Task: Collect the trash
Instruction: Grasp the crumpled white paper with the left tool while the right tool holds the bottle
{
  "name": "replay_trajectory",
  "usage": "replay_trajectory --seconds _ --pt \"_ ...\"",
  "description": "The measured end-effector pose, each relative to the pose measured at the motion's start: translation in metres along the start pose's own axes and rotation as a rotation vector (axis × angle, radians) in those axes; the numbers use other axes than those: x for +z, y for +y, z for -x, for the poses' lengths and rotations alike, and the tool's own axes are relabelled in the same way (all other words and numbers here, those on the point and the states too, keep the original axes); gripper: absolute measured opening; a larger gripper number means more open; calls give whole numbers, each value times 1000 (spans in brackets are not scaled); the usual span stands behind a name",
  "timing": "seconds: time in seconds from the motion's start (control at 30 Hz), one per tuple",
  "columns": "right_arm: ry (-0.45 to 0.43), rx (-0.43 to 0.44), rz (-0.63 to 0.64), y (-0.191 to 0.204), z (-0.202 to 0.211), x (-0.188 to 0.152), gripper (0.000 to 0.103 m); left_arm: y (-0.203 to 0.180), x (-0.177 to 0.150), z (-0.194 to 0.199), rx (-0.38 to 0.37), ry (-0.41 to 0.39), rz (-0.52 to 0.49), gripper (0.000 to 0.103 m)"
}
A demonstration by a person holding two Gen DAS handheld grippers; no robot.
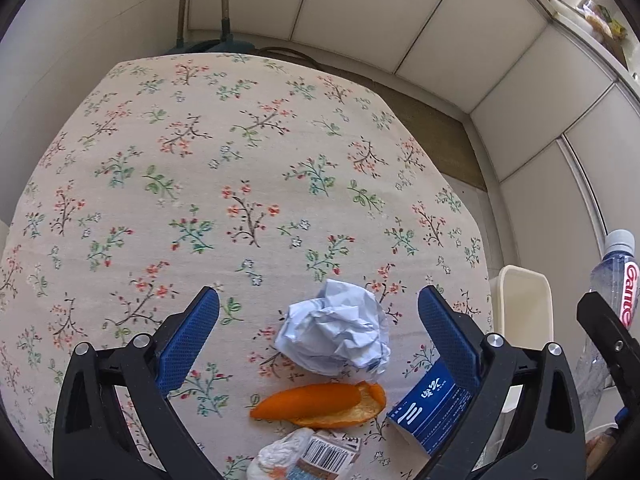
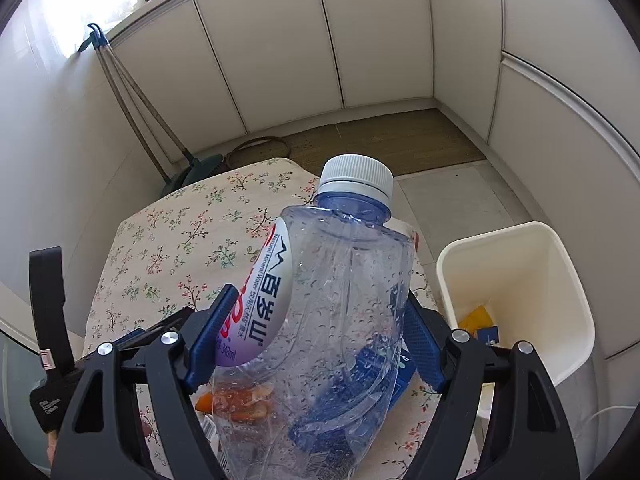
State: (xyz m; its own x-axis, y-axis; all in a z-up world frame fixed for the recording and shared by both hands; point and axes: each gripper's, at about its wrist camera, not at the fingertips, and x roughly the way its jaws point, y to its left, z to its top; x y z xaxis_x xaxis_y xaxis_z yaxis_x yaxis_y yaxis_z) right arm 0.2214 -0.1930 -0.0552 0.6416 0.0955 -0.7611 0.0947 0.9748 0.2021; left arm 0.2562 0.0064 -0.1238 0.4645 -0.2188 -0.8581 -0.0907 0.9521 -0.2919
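My right claw holds the water bottle beside the bin, which already contains scraps; left claw wide over the paper ball, orange peel and blue box.

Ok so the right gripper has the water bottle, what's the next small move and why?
Probably swing the right gripper a little to its right, until the plastic bottle hangs over the open white bin beside the table. The fingers are clamped on the bottle, which is lifted above the tablecloth, not yet above the bin's mouth.
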Motion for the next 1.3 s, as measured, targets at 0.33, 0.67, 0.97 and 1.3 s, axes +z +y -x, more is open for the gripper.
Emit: replay_trajectory --seconds 0.33,0.67,0.97,1.3 --pt "32 -17 -23 -25 -8 1 76 -18 -9 -43 106 108 -69 70" --pt "49 -8 0 -23 -12 3 76 -13 -8 -31 70 90 -52 56" --pt "27 3 20 -18 -4 1 76 -8 1 7 41 -17 -17 56" --pt "-57 1 26 -27 28 -1 76 -28 0 61 -2 -170 0 56"
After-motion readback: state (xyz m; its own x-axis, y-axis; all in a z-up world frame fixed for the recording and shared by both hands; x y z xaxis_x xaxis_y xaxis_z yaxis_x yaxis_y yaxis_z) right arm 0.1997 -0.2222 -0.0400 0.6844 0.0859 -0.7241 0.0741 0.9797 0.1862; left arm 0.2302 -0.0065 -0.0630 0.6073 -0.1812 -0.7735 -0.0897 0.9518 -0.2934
